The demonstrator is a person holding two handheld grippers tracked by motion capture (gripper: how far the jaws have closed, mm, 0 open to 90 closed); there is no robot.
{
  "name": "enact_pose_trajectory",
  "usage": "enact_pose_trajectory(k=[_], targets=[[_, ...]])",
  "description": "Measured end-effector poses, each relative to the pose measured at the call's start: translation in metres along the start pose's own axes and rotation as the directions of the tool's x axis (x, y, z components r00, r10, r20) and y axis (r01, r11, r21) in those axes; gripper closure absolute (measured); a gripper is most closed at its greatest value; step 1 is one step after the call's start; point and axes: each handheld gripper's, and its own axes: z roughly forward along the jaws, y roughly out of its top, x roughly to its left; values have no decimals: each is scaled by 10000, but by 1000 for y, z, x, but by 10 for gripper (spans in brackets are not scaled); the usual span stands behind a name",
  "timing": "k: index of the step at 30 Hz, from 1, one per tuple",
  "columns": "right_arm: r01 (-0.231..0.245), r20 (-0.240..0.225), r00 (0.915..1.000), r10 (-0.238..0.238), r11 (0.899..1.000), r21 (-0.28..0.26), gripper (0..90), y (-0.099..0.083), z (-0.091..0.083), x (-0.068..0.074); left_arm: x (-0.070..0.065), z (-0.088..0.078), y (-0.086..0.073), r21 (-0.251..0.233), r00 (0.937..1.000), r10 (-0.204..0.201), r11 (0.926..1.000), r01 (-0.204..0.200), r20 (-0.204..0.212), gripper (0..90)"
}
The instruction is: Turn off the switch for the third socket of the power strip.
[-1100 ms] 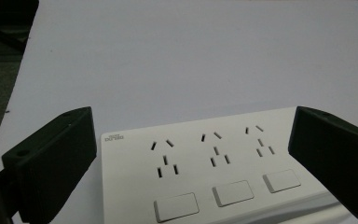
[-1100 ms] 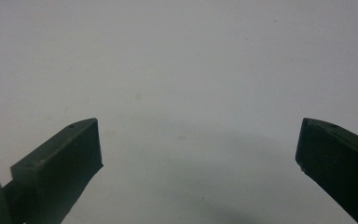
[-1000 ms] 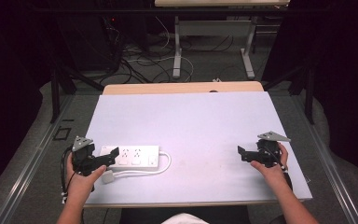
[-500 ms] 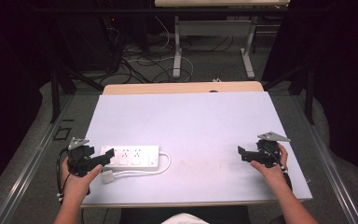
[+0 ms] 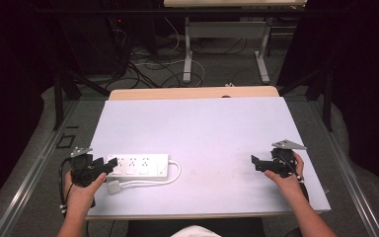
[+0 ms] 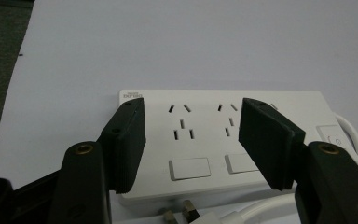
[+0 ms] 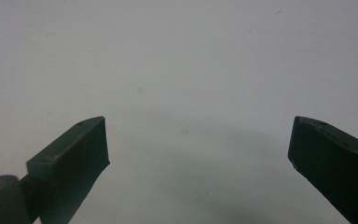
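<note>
A white power strip (image 5: pixel 138 165) lies flat on the table (image 5: pixel 202 128) at the front left, its switch at the right end. Its white cord (image 5: pixel 175 173) loops round that end and runs back along the front to the plug (image 5: pixel 114 186). My left gripper (image 5: pixel 107 165) sits at the strip's left end with its jaws open. In the left gripper view the jaws stand apart in front of the power strip (image 6: pixel 214 135), with the plug (image 6: pixel 182 215) just below; left gripper (image 6: pixel 191 112). My right gripper (image 5: pixel 254 162) rests open over bare table at the front right; right gripper (image 7: pixel 198 128).
A wooden table edge (image 5: pixel 192 93) shows behind the white top. Beyond it stand metal table legs (image 5: pixel 187 49) and loose cables (image 5: pixel 148 64) on the floor. Metal rails (image 5: pixel 34 168) run along both sides.
My left gripper has drawn back a little to the left, away from the power strip's end. The strip and my right gripper have stayed in place.
</note>
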Motion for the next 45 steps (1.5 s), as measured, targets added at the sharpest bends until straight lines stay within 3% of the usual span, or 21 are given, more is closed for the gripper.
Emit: enact_pose_trajectory(k=[5,12,16,22,23,26,28,32,33,35,36,45], targets=[[22,-43,10000,-22,10000,28,48,0,1,0,4,2,-1,283,9992,-284,9992,277,263,449],[-26,-49,10000,26,10000,61,52,-1,1,0,4,6,-2,773,9989,-445,9961,433,140,492],[-34,-73,10000,34,10000,71,52,-1,1,-1,6,9,-3,1232,9978,-657,9902,653,-11,537],[-61,-122,9999,62,9999,111,52,-1,2,-1,9,11,-4,1325,9955,-945,9866,951,-109,583],[-39,-123,9999,40,9999,109,53,-1,2,-1,11,10,-4,1531,9955,-939,9837,941,-83,597],[-55,-140,9999,56,9999,107,53,-1,2,-1,12,13,-5,1432,9944,-1048,9840,1059,-153,637],[-67,-146,9999,69,9999,118,53,-1,2,-1,13,13,-5,1667,9952,-976,9811,980,-105,661],[-82,-165,9998,84,9999,116,54,-1,2,-1,12,14,-5,1618,9945,-1024,9813,1047,-225,714],[-88,-166,9998,90,9999,121,54,-1,2,-1,13,14,-5,1706,9962,-822,9816,860,-294,729],[-106,-166,9998,108,9998,141,55,-1,2,-1,12,16,-6,1621,9943,-1041,9810,1065,-228,751],[-111,-174,9998,114,9998,145,55,-1,2,-1,13,15,-5,1836,9955,-924,9784,946,-207,764],[-83,-218,9997,86,9998,156,58,-1,3,-1,12,19,-6,1789,9960,-797,9801,856,-401,829]])
